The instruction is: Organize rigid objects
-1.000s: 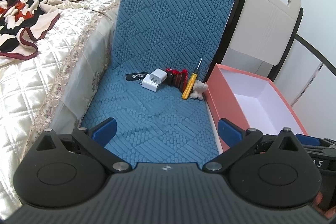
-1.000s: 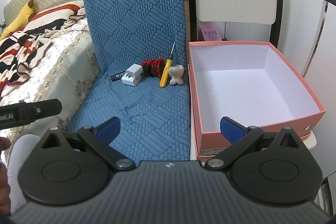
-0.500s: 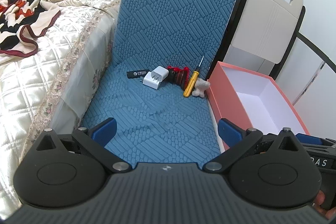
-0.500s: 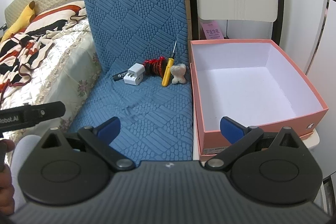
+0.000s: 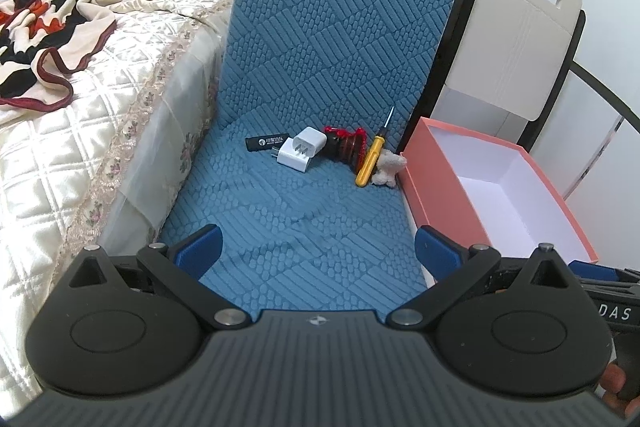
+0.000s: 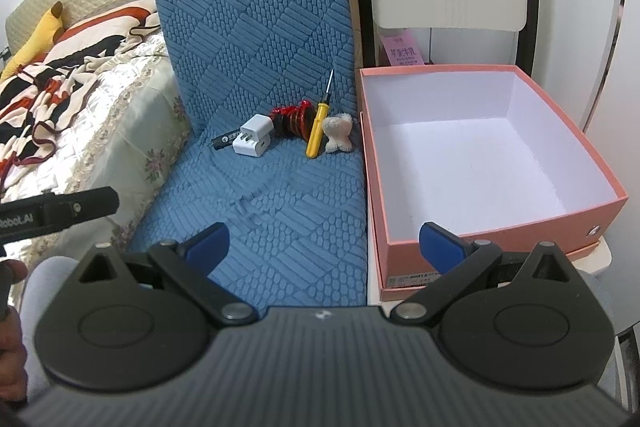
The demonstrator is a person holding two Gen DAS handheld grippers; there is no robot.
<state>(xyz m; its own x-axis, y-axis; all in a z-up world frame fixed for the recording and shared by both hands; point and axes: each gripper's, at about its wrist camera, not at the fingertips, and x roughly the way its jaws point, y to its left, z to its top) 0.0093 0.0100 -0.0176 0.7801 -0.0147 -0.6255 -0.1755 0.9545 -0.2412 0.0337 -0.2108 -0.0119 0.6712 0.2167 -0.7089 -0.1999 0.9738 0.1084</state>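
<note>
At the back of a blue quilted seat [image 5: 304, 211] lie a black stick-shaped item [image 5: 266, 143], a white charger plug [image 5: 301, 149], a red and black coil [image 5: 345, 143], a yellow-handled screwdriver [image 5: 371, 163] and a small beige plush piece [image 5: 387, 169]. The same row shows in the right wrist view: charger plug [image 6: 253, 141], screwdriver [image 6: 316, 131], plush piece [image 6: 338, 138]. A pink box [image 6: 480, 147] with a white inside stands open to the right of the seat. My left gripper [image 5: 318, 247] and right gripper [image 6: 324, 243] are both open, holding nothing, well short of the items.
A bed with a cream quilted cover [image 5: 80, 99] and a striped blanket [image 5: 44, 15] lies to the left. A white and black chair back [image 5: 516, 27] rises behind the pink box [image 5: 440, 187]. A person's hand [image 6: 12, 291] shows at the left edge.
Both grippers have drifted slightly; the items and the box sit a little farther right and lower in the views. Nothing was picked up or moved.
</note>
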